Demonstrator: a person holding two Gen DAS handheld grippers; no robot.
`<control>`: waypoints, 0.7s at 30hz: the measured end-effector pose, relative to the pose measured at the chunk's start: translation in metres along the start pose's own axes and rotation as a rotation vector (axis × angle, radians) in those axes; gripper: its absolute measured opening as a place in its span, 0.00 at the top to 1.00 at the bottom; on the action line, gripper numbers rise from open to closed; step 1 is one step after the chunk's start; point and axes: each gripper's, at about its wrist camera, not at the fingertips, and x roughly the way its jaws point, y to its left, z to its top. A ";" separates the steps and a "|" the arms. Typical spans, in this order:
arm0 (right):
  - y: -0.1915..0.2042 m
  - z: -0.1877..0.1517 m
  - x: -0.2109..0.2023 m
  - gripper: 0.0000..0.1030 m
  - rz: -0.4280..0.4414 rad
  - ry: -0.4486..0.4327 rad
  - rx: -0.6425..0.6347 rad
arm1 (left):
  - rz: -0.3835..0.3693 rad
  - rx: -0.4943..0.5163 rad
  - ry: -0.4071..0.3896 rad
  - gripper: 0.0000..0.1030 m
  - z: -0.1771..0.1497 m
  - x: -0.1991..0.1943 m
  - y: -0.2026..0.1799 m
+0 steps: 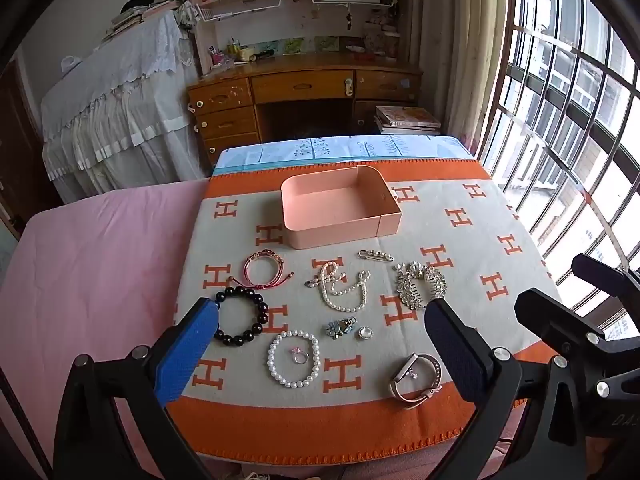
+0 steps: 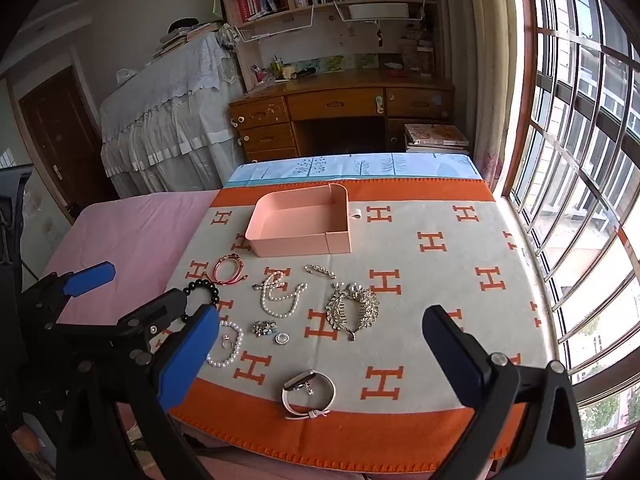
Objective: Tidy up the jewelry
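Left gripper (image 1: 320,344): jaws wide apart, holding nothing, hovering above the jewelry.
Right gripper (image 2: 320,352): jaws wide apart, holding nothing, beside the left one.
Watch (image 1: 416,376): nearest the blanket's front edge.
Pearl bracelet (image 1: 294,359): lies around a small ring (image 1: 301,357).
Black bead bracelet (image 1: 239,316): left of the pearls.
Pink box (image 1: 340,210): open, beyond the jewelry on the orange-and-cream blanket (image 1: 460,224).

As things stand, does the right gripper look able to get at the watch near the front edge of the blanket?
Probably yes. The right gripper is open and empty, angled down toward the watch, which lies apart from the other jewelry with nothing over it. The left gripper is off to the side.
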 end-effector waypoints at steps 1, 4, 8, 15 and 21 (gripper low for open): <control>0.000 0.000 0.000 0.01 0.002 0.004 0.004 | -0.002 0.001 0.000 0.01 0.000 0.000 0.000; 0.000 0.000 0.001 0.01 0.000 0.007 0.004 | -0.007 0.002 -0.002 0.01 -0.001 -0.001 0.000; -0.001 -0.001 0.002 0.01 0.004 0.007 0.005 | -0.003 -0.001 0.013 0.01 0.000 0.000 0.000; 0.000 -0.001 0.002 0.01 0.007 0.004 0.007 | -0.011 -0.008 0.017 0.01 -0.002 0.002 0.000; 0.001 -0.002 0.002 0.01 0.010 0.003 0.007 | -0.019 -0.012 0.020 0.01 -0.004 -0.003 -0.002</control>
